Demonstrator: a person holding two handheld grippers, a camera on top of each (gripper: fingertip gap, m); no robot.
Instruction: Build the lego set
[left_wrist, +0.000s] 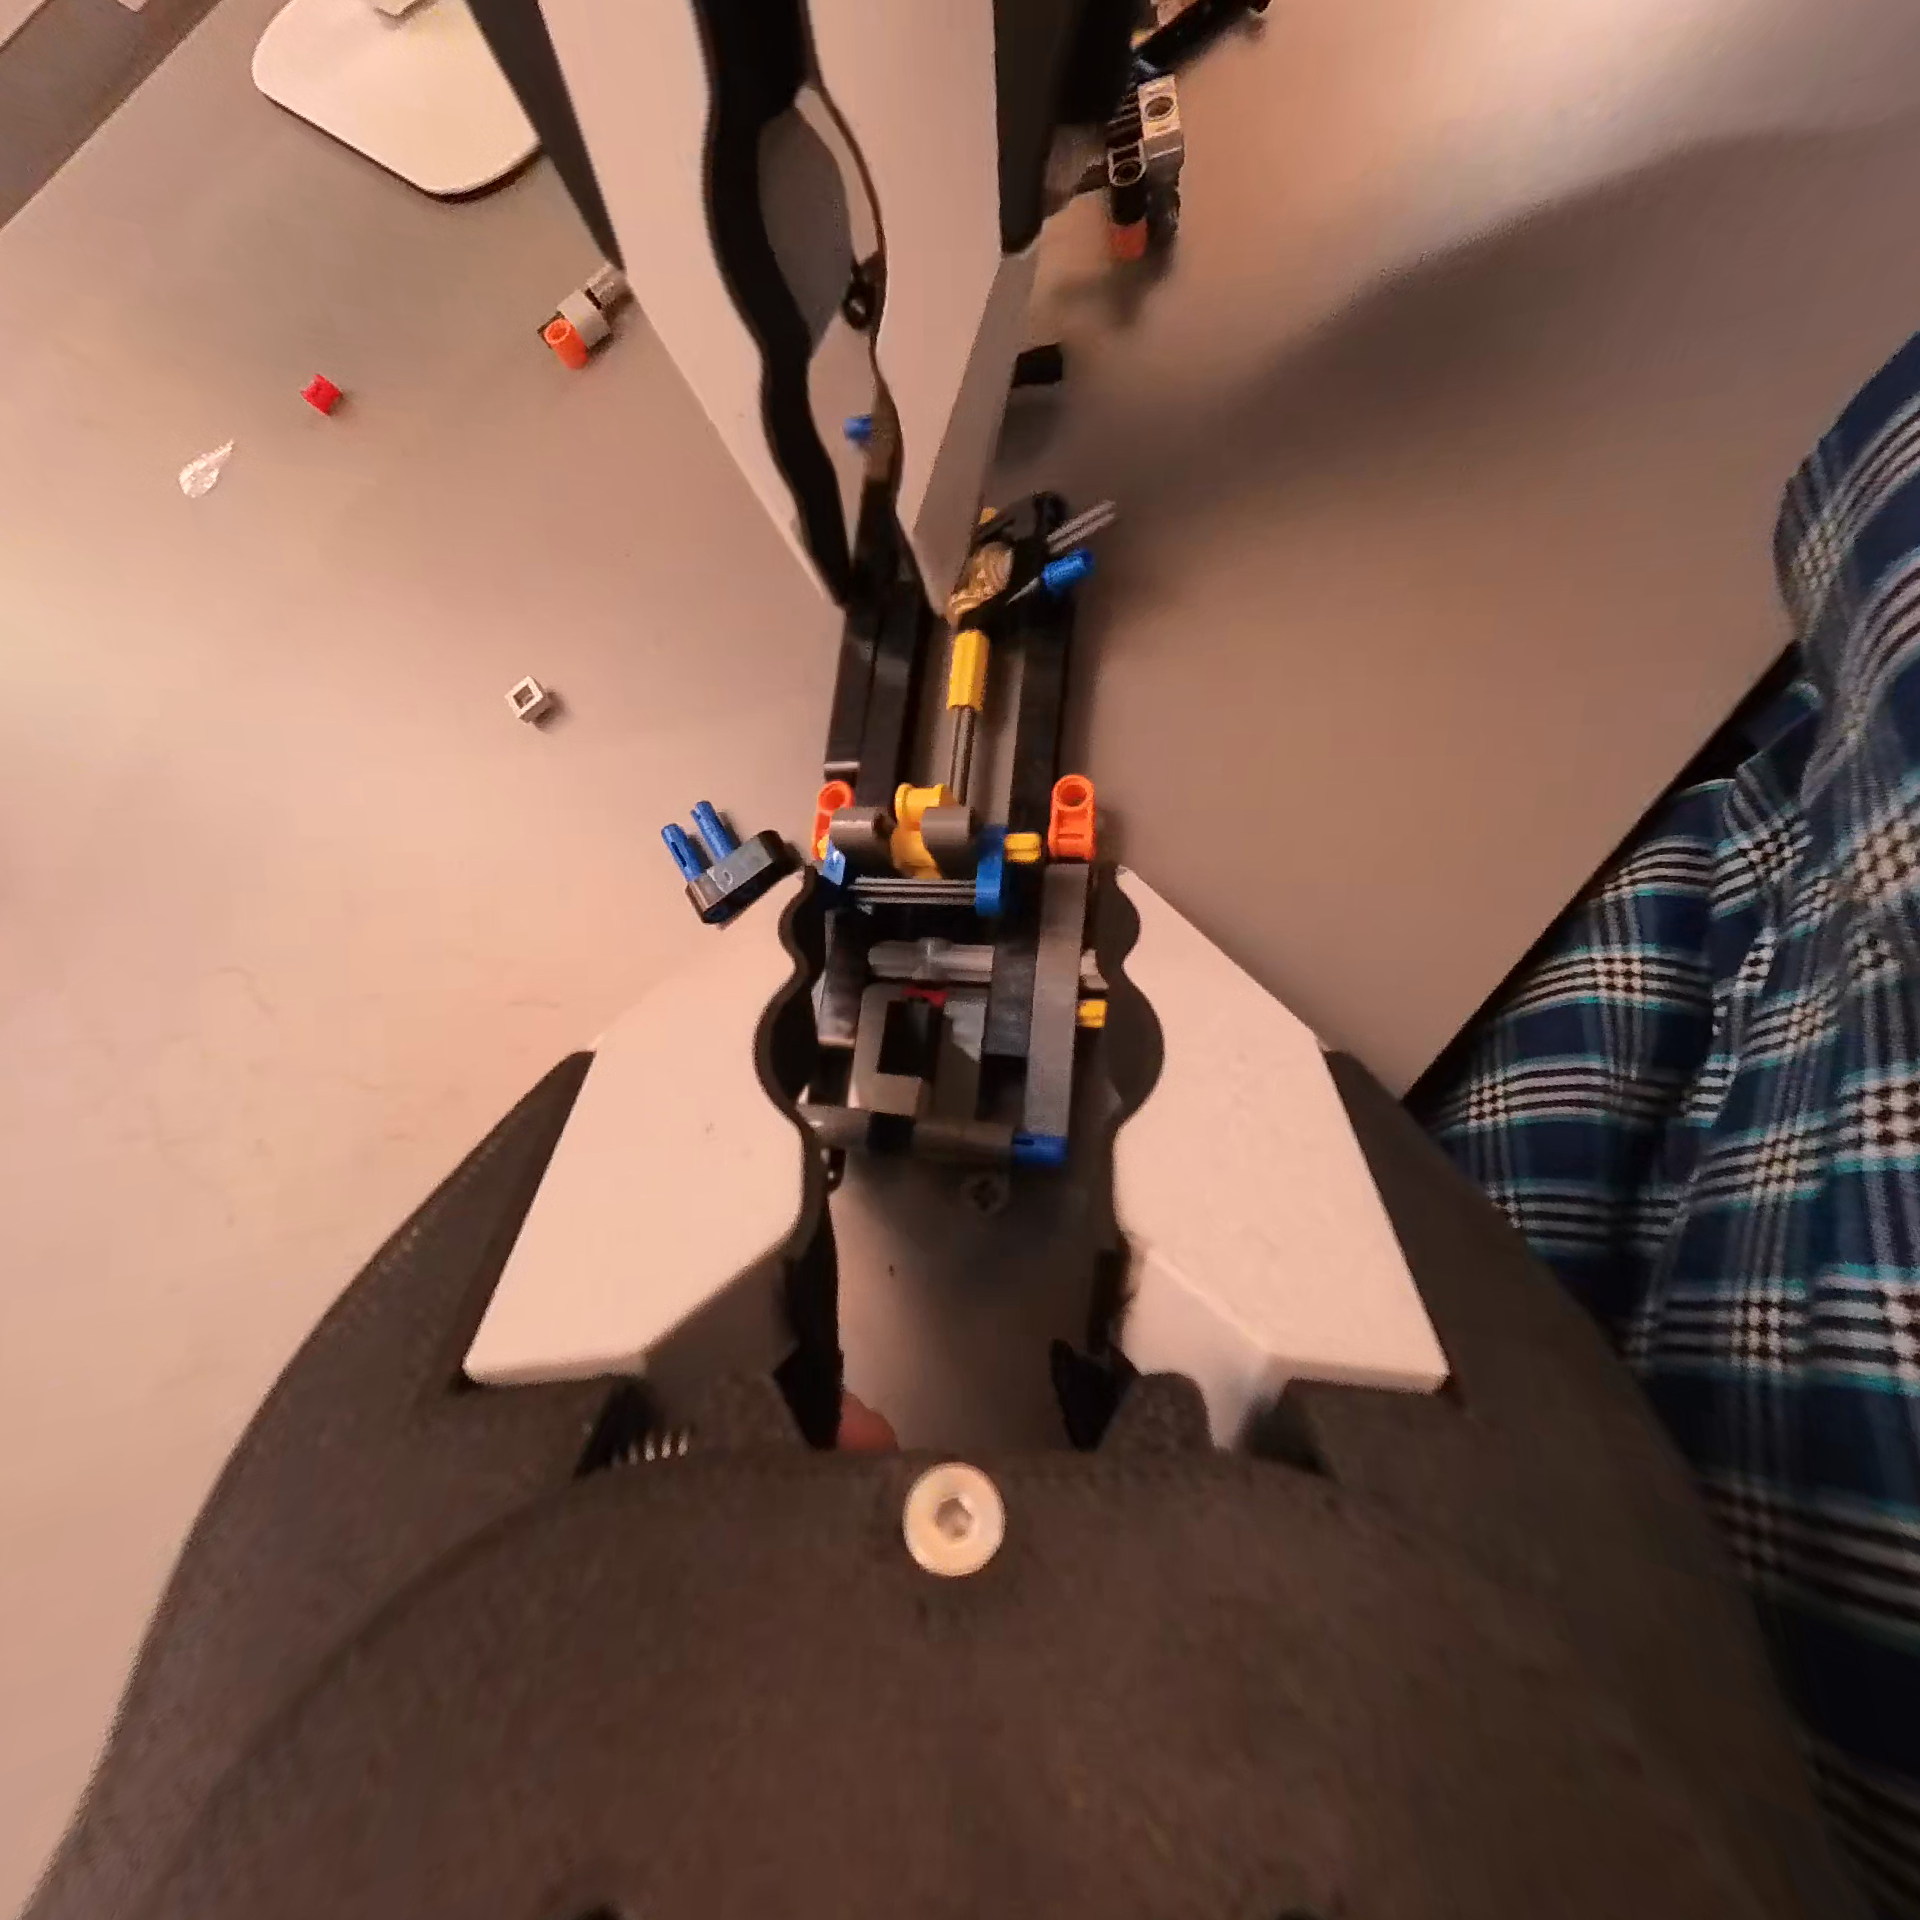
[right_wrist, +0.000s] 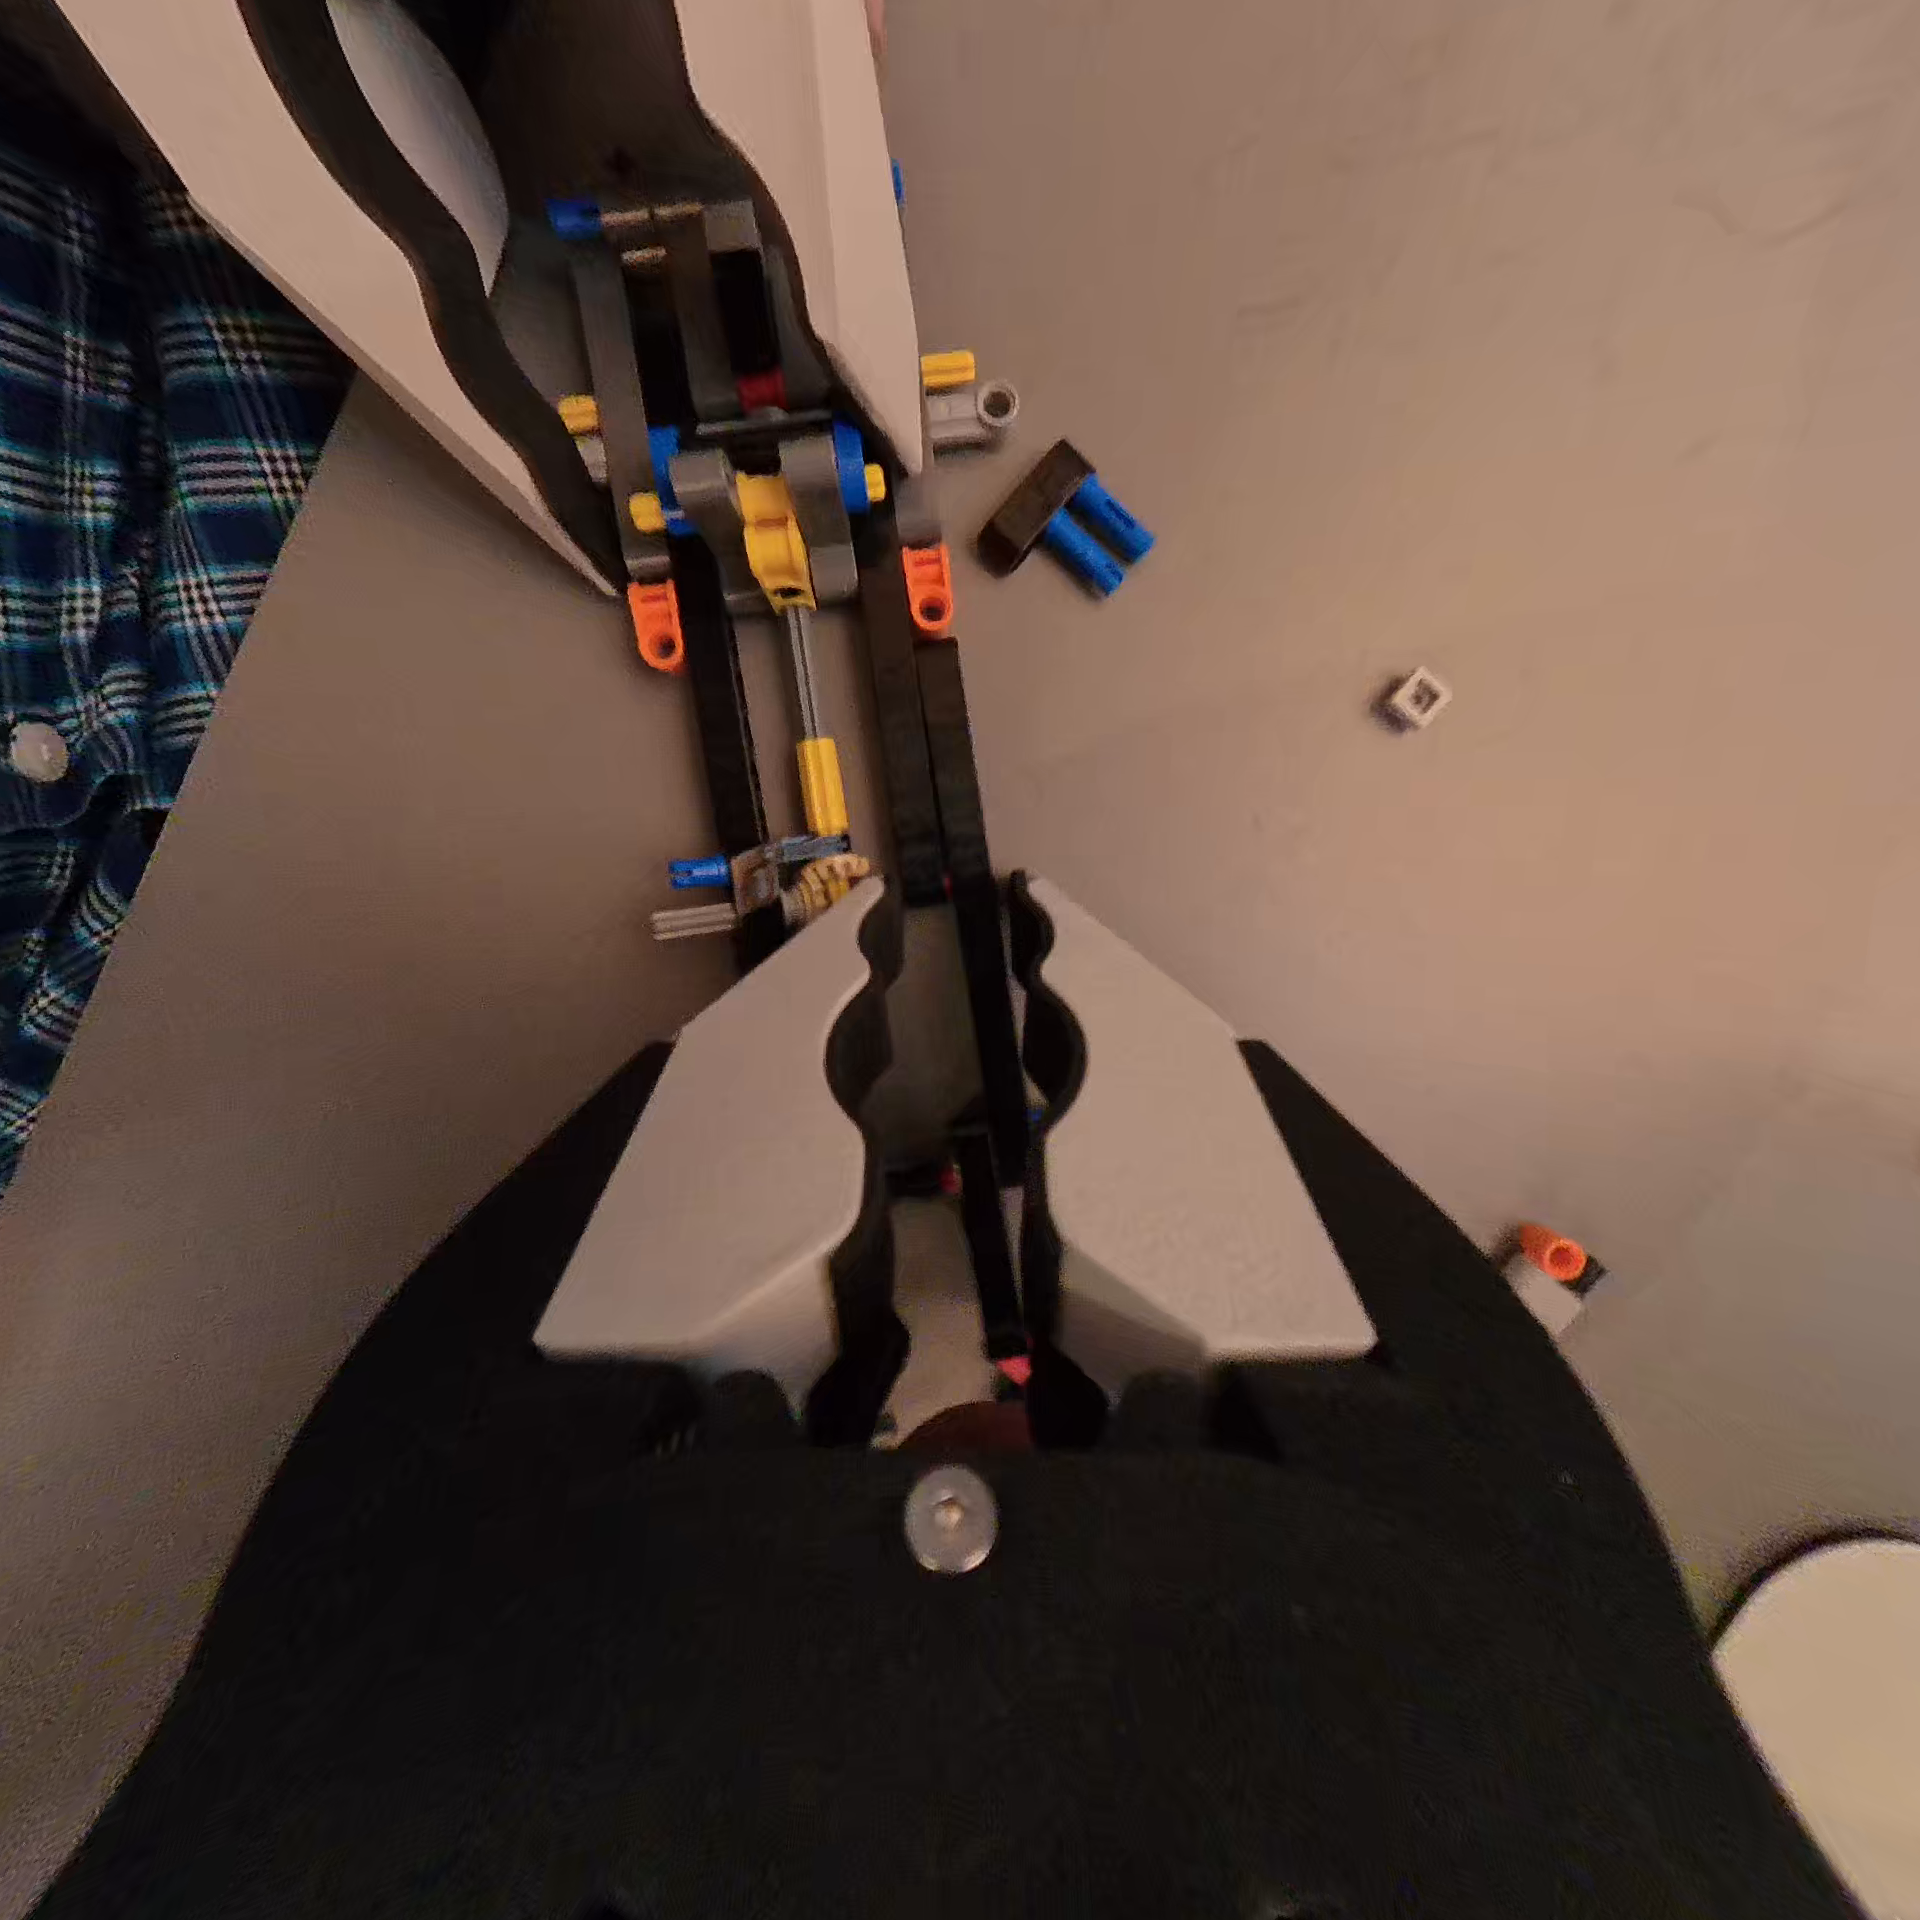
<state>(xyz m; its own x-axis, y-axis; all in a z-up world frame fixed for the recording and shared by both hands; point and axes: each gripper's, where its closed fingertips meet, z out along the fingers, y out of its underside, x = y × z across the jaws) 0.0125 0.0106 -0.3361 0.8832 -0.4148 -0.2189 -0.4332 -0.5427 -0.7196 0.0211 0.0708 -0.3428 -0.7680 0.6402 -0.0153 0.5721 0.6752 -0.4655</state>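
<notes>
A long lego assembly (left_wrist: 1044, 675) of black beams, a yellow axle piece, and grey, blue and orange connectors lies on the tan table, held between both grippers. My left gripper (left_wrist: 966, 904) is shut on its grey and black frame end. My right gripper (right_wrist: 951, 894) is shut on the black beams at the opposite end of the assembly (right_wrist: 821, 769). Each gripper shows in the other's view: the right gripper (left_wrist: 883, 561) comes in from the top of the left wrist view, and the left gripper (right_wrist: 764, 520) from the top of the right wrist view.
Loose parts lie beside the assembly: a black piece with two blue pins (left_wrist: 727, 862) (right_wrist: 1070, 520), a small grey square piece (left_wrist: 530, 701) (right_wrist: 1413, 698), an orange and grey piece (left_wrist: 582, 327) (right_wrist: 1548, 1262), a red piece (left_wrist: 322, 393). A person's plaid shirt (left_wrist: 1714, 1039) is at the table edge. Across from one pair of fingers to the other is roughly 7 cm.
</notes>
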